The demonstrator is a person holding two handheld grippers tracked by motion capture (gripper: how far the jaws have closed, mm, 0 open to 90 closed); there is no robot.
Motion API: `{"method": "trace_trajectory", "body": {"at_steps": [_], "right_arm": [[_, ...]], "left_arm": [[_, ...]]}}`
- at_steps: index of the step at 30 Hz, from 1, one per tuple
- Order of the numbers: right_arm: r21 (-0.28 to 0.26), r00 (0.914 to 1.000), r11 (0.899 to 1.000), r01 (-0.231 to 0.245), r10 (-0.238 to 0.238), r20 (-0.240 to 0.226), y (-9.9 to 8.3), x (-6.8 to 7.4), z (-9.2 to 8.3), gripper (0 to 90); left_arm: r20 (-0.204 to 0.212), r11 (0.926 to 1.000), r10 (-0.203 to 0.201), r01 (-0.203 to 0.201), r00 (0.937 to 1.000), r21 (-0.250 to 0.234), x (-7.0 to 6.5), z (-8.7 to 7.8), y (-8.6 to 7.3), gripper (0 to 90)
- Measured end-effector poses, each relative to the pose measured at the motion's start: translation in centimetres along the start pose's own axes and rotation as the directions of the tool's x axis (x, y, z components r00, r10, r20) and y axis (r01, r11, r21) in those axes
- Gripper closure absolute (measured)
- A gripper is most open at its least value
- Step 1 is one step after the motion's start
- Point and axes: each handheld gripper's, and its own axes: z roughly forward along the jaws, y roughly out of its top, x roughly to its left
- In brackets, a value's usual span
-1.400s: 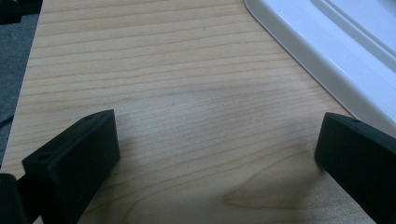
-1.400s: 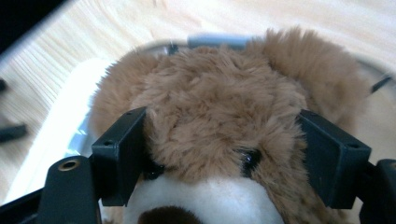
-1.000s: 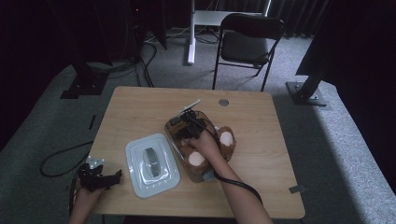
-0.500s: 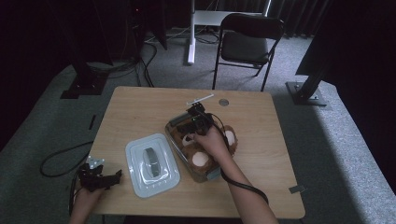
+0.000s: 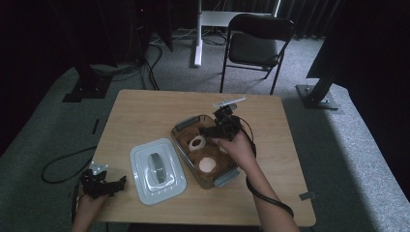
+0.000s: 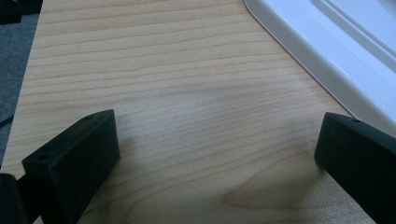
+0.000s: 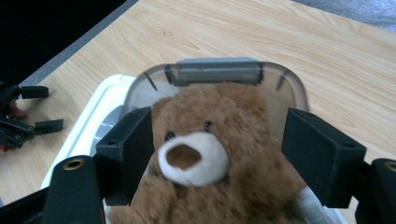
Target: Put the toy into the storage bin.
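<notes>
A brown teddy bear with a white muzzle lies in a clear plastic container at the table's middle. My right gripper hovers over the container's far right part, open, with nothing held. In the right gripper view its jaws stand wide on either side of the bear's face, with the container's grey clip beyond. The white lid lies flat to the left of the container. My left gripper rests at the table's near left corner, open, pointing at the lid over bare wood.
The wooden table has free room at the back and on the right. A folding chair stands on the carpet behind it. A cable trails on the floor at the left. The other gripper shows far left in the right gripper view.
My right gripper and hand have shifted right and slightly back off the bear's middle, uncovering its muzzle. The left gripper has stayed put.
</notes>
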Motion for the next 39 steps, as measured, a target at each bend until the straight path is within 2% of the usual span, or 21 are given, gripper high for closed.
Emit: {"method": "trace_trajectory", "body": {"at_steps": [15,22,25,27,29,30,34,36,39], "right_arm": [[-0.037,0.9995,0.999,-0.016,0.017,0.027,-4.0,-2.0,-4.3,24.5],[-0.049,0.9989,0.998,-0.043,0.044,0.016,-6.0,-3.0,-5.9,26.5],[-0.051,0.9984,0.997,-0.053,0.054,0.015,-6.4,-3.3,-6.2,29.2],[-0.067,0.9979,0.996,-0.062,0.064,0.014,-7.0,-3.7,-6.8,36.8],[-0.067,0.9983,0.996,-0.058,0.058,0.005,-7.3,-3.5,-6.9,42.6],[-0.067,0.9983,0.996,-0.058,0.058,0.005,-7.3,-3.5,-6.9,42.6],[-0.046,1.0,0.999,-0.008,0.008,-0.004,-7.5,-2.7,-6.9,58.6],[-0.035,1.0,0.999,-0.002,0.002,-0.004,-7.5,-2.7,-6.6,58.7],[0.029,0.9997,1.0,-0.01,0.011,-0.023,-7.8,-2.9,-4.6,60.1]], "left_arm": [[0.0,1.0,-0.001,0.001,1.0,0.0,0.0,0.0,0.0,0.6],[0.0,1.0,0.0,0.0,1.0,0.0,0.0,0.0,0.0,0.5],[0.001,1.0,0.0,0.0,1.0,0.001,0.0,0.0,0.0,0.5],[0.0,1.0,0.0,0.0,1.0,0.001,0.0,0.0,0.0,0.5],[0.0,1.0,0.0,0.0,1.0,0.001,0.0,0.0,0.0,0.5],[0.0,1.0,0.0,0.0,1.0,0.001,0.0,0.0,0.0,0.6],[0.0,1.0,0.0,0.0,1.0,0.002,0.0,0.0,0.0,0.5],[0.0,1.0,0.0,0.0,1.0,0.001,0.0,0.0,0.0,0.5],[0.0,1.0,-0.003,0.003,1.0,0.0,0.0,0.0,0.0,0.6]]}}
